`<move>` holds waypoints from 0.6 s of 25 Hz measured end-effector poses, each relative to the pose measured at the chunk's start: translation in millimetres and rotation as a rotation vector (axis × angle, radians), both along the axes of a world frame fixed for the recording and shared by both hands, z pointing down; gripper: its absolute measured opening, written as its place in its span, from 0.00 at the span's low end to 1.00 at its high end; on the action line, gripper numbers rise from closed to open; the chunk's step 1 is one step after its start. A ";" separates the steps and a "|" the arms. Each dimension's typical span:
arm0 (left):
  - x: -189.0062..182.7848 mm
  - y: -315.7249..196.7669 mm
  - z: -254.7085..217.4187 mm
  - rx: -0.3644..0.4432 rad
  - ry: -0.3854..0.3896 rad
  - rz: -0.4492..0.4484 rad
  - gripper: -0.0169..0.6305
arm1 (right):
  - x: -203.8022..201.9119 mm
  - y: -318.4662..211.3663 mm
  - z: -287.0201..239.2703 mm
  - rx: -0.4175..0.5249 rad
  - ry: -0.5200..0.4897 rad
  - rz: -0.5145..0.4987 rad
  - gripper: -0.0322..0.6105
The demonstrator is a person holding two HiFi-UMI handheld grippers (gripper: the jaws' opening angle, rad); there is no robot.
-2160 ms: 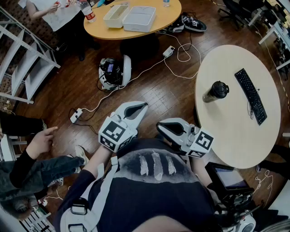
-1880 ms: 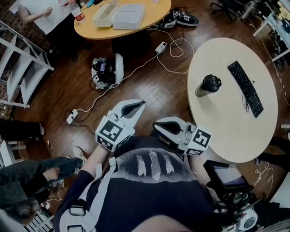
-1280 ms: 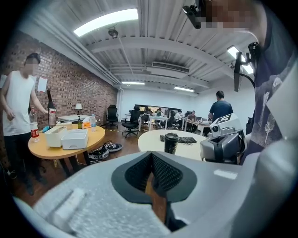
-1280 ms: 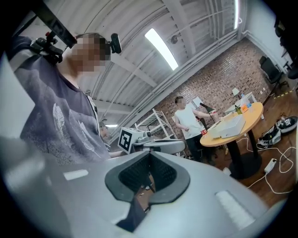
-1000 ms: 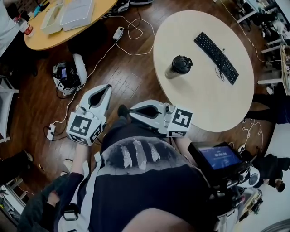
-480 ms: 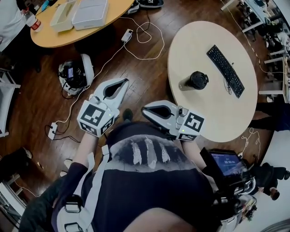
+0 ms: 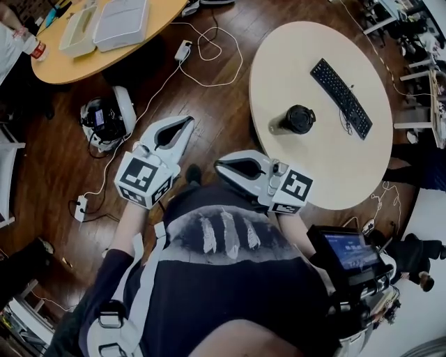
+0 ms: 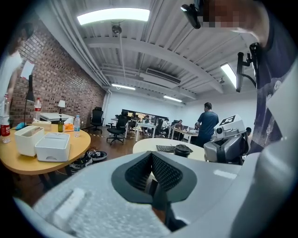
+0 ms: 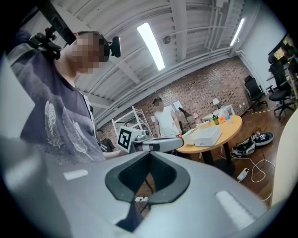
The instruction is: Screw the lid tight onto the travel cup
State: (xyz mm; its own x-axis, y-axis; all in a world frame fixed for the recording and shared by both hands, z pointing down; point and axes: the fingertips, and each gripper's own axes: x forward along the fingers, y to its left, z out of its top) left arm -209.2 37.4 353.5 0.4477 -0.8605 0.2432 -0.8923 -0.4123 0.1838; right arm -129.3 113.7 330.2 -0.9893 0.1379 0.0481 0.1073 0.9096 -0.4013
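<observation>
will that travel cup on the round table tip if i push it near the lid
Probably: the travel cup stands upright, tall and narrow, so a high push may topple it. Toppled, its round body would likely roll. The smooth table may let it slide.

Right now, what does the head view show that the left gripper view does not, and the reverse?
Only the head view: a white power strip and cables on the dark wooden floor, and the lit screen at the person's waist. Only the left gripper view: the long ceiling light, the red brick wall, a standing person in a dark shirt. Both: the black-lidded travel cup and black keyboard on the pale round table, and white boxes on the orange round table.
</observation>
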 end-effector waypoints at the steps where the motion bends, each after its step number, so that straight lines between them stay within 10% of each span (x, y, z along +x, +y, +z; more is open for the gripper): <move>1: 3.4 -3.2 0.1 -0.003 -0.003 0.005 0.03 | 2.4 -2.3 0.1 0.002 0.000 -0.001 0.06; 15: 69.4 -58.7 1.9 -0.011 -0.054 0.091 0.03 | 68.9 -53.3 10.1 -0.037 -0.044 0.094 0.06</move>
